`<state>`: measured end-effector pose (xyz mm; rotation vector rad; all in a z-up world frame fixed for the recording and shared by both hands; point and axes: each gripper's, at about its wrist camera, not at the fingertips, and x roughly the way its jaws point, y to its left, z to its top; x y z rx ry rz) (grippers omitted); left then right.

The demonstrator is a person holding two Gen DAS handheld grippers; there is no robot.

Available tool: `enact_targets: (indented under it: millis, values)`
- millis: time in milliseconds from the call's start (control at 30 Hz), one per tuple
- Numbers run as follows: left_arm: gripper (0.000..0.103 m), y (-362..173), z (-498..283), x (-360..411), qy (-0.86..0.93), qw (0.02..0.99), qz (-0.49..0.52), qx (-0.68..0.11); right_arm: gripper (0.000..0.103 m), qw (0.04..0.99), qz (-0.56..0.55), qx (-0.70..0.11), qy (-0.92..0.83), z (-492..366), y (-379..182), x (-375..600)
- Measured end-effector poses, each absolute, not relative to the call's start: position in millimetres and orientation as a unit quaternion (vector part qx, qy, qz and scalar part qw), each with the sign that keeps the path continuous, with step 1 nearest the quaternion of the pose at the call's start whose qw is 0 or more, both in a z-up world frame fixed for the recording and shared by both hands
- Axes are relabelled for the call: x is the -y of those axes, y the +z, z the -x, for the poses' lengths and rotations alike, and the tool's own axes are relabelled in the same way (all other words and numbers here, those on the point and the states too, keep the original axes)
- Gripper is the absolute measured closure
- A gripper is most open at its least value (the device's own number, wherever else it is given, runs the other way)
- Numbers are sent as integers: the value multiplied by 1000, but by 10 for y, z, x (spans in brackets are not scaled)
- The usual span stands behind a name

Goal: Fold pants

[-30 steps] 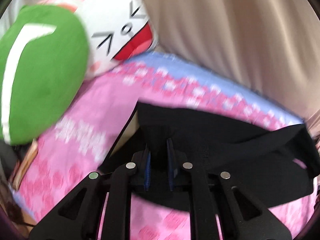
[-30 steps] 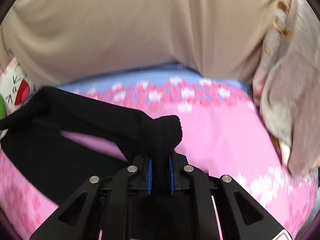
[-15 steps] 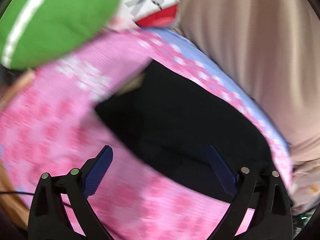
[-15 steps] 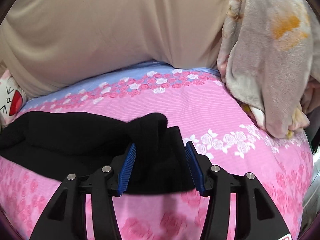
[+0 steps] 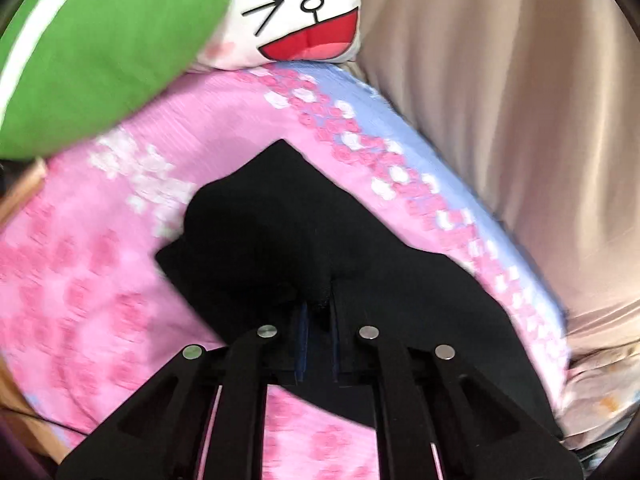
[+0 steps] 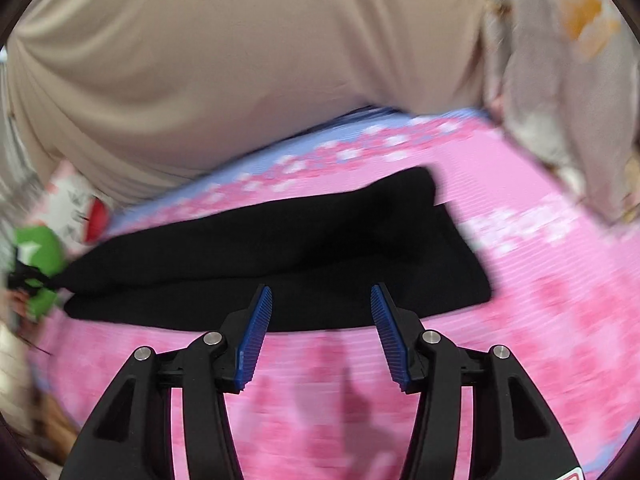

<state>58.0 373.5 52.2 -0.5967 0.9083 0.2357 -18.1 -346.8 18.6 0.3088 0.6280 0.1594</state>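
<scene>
Left hand-held gripper (image 5: 318,312), spread wide half a second ago, is now gripping a bunched ridge of the black knit pants (image 5: 280,236) lying folded on the pink floral bedsheet (image 5: 80,280). Right hand-held gripper (image 6: 322,300), having released, is hovering half-open, empty. Judging: next fold starting.

A bed (image 5: 92,280) under a pink rose-print sheet with a blue border fills both views. Beige curtain (image 5: 520,100) hangs at two o'clock; a green cushion (image 5: 100,40) and cartoon-face pillow (image 5: 304,12) lie at eleven.
</scene>
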Motion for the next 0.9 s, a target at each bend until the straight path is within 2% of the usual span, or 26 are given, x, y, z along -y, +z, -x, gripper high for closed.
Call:
enact_targets:
  millis: [100, 267, 433, 467, 533, 567, 667, 800, 900]
  values:
    - [95, 264, -685, -3747, 115, 831, 284, -465, 52, 910, -178, -338, 159, -85, 63, 2949]
    - [94, 155, -628, -3806, 108, 828, 305, -458, 52, 838, -222, -400, 298, -670, -177, 1739]
    - [93, 206, -651, -3789, 97, 832, 290, -463, 52, 810, -247, -441, 297, -1229, -409, 1162]
    - [93, 209, -674, -3784, 95, 833, 286, -464, 55, 808, -255, -450, 282, -1365, -479, 1111]
    - [93, 194, -703, -3783, 93, 833, 282, -468, 74, 813, -265, -445, 266, -1483, -506, 1139]
    - [93, 173, -729, -3784, 92, 833, 279, -470, 99, 818, -265, -443, 254, -1530, -500, 1150]
    - [93, 149, -706, -3834, 83, 832, 287, -467, 99, 826, -281, -419, 251, -1481, -374, 1261]
    - [91, 171, -501, -3938, 68, 834, 296, -461, 99, 860, -223, -376, 264, -852, 1, 1304]
    - [89, 54, -480, -3947, 92, 830, 270, -479, 99, 860, -180, -402, 257, -654, -148, 1265]
